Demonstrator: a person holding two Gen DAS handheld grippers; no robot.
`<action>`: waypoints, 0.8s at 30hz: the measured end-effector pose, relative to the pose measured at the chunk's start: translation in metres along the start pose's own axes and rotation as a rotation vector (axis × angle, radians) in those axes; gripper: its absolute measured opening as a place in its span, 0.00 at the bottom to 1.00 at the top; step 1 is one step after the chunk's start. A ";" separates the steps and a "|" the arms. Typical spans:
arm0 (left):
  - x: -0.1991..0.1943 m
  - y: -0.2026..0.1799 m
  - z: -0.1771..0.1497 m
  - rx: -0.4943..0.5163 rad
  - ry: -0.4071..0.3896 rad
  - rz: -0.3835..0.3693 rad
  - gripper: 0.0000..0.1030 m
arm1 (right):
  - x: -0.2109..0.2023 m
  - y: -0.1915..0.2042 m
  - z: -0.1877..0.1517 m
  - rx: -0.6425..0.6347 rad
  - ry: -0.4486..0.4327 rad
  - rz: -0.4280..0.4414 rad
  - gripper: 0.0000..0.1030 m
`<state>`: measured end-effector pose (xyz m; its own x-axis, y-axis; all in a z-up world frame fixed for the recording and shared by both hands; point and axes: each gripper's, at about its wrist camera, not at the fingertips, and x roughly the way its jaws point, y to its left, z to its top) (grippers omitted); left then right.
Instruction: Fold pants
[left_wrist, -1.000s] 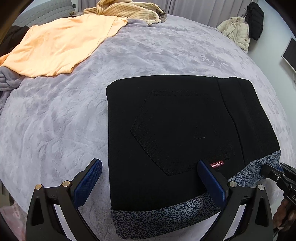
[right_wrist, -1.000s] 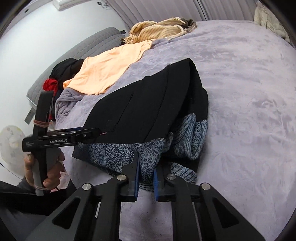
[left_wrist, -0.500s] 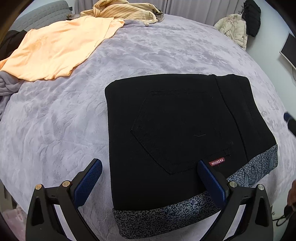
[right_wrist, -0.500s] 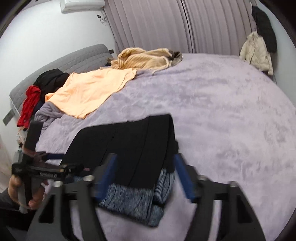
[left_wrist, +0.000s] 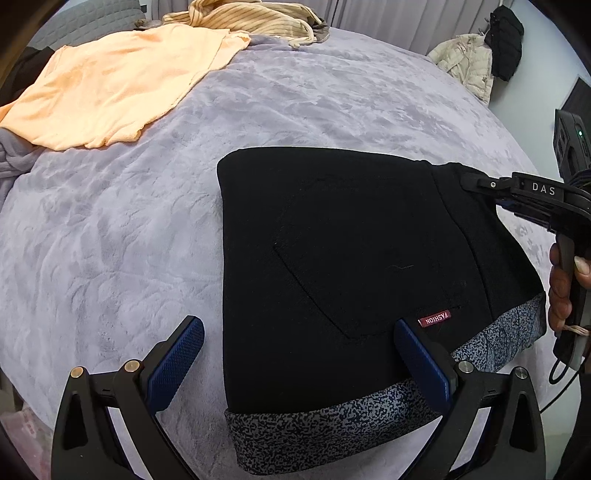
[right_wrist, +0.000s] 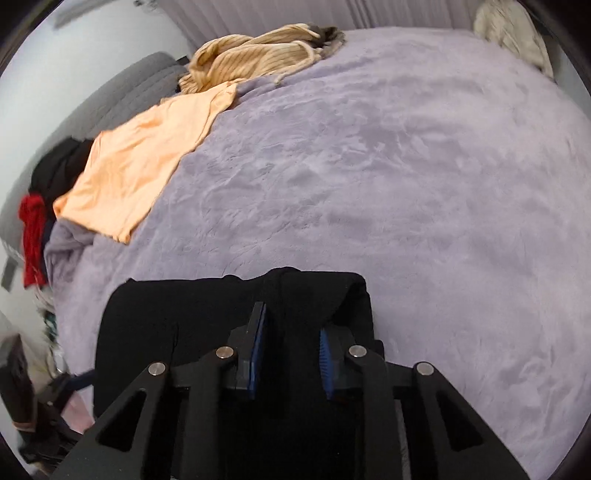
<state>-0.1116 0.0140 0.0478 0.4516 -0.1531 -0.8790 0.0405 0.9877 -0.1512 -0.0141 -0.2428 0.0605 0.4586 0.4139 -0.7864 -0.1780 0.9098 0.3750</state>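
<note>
While the black pants (left_wrist: 343, 266) lie folded into a compact rectangle on the lilac plush bedspread (left_wrist: 118, 236), we hold our left gripper (left_wrist: 295, 354) just as we held it a second ago: low over the near edge of the bundle, jaws spread wide and grasping nothing, one blue pad off the cloth on the left, the other over the back pocket beside the small red "FASHION" label (left_wrist: 435, 317). The speckled blue-grey lining (left_wrist: 325, 432) shows along the near edge and the right corner, much as before.

Our right gripper (right_wrist: 291, 350) is what differs. A second ago it was clenched on the patterned lining at the near corner; half a second ago it stood spread wide, clear of the cloth. Now it sits at the far right corner of the bundle, at the waistband end, and its jaws are closing with a raised ridge of black fabric between the blue pads. We cannot tell whether the pads press on that fabric yet. In the left wrist view this gripper reaches in from the right edge, with our right hand (left_wrist: 563, 284) around its handle.

Farther up the bed, unchanged, lie a peach T-shirt (left_wrist: 122, 81) and a striped tan garment (left_wrist: 251, 16).
</note>
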 end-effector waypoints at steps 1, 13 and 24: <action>-0.001 -0.001 0.001 0.000 0.002 0.010 1.00 | -0.002 0.002 -0.003 -0.013 -0.007 -0.015 0.26; 0.033 0.014 0.058 -0.130 0.060 0.104 1.00 | -0.031 0.104 -0.048 -0.394 -0.082 -0.152 0.81; -0.027 -0.020 0.012 0.016 -0.137 0.090 1.00 | -0.075 0.092 -0.093 -0.268 -0.201 -0.293 0.81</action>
<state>-0.1141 -0.0014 0.0796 0.5713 -0.0590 -0.8186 0.0080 0.9978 -0.0663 -0.1461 -0.1874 0.1078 0.6787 0.1465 -0.7197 -0.2223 0.9749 -0.0112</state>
